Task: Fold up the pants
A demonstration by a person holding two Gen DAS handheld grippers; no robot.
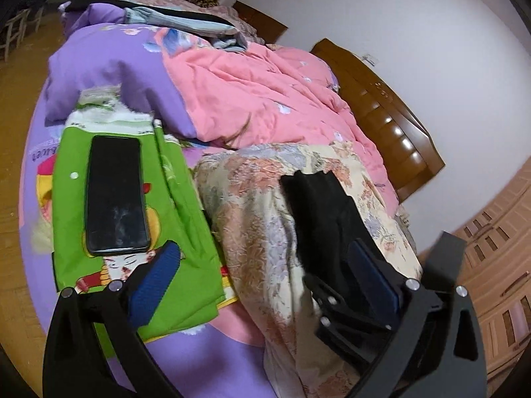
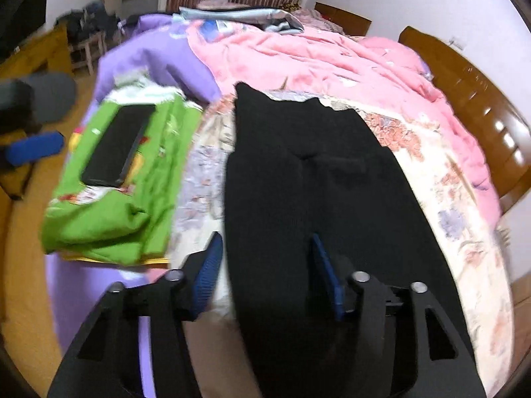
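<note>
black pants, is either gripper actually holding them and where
Neither grips yet. The right gripper is open, straddling the black pants' near edge; the left gripper is open beside them.

The left hand-held gripper [image 1: 265, 275] reaches forward with its jaws spread wide, one blue-padded finger [image 1: 156, 285] at the near left and the other at the near right. The right hand-held gripper [image 2: 265, 268] also points forward, its blue pads [image 2: 209, 272] parted. Motion blur softens that view, so its exact tilt is unclear.

Pants [image 2: 318, 179] lie on the quilt [image 2: 441, 179], right of the phone [image 2: 117, 144].
</note>
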